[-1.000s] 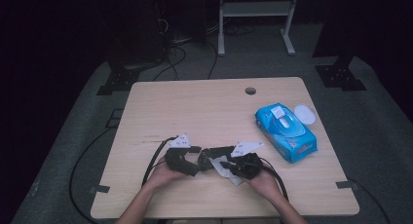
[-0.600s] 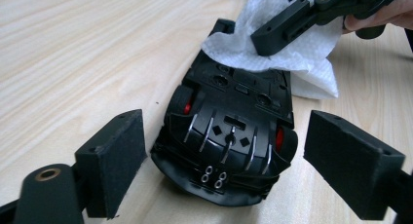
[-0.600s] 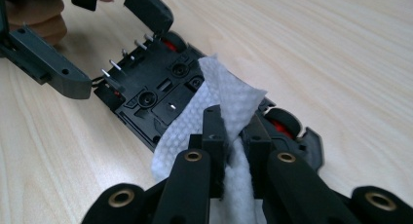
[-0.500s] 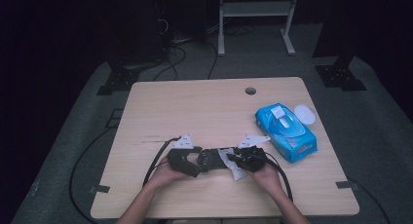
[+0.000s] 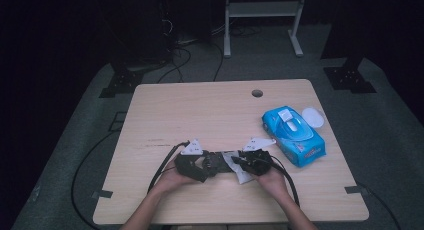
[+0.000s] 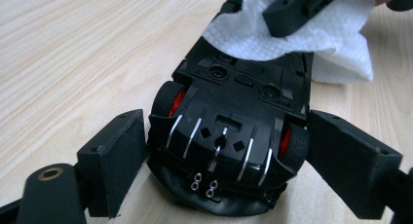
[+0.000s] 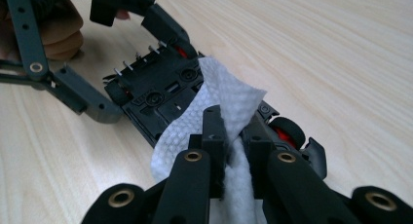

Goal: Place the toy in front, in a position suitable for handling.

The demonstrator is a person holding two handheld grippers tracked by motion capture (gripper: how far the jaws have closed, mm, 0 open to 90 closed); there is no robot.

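Since the earlier frame the right hand-held gripper (image 5: pixel 239 162) has slid its pinched white wipe (image 7: pixel 214 117) further over the toy car (image 6: pixel 229 131) – upside down on the near worktop (image 5: pixel 210 110), braced between the left hand-held gripper's (image 6: pixel 226 151) wide jaws for cleaning.

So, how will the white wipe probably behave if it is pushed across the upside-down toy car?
The white wipe looks floppy: it drapes and folds over the toy car. It is probably very light, so it would likely bunch rather than slide unless the right tool, shut on it, drags it.
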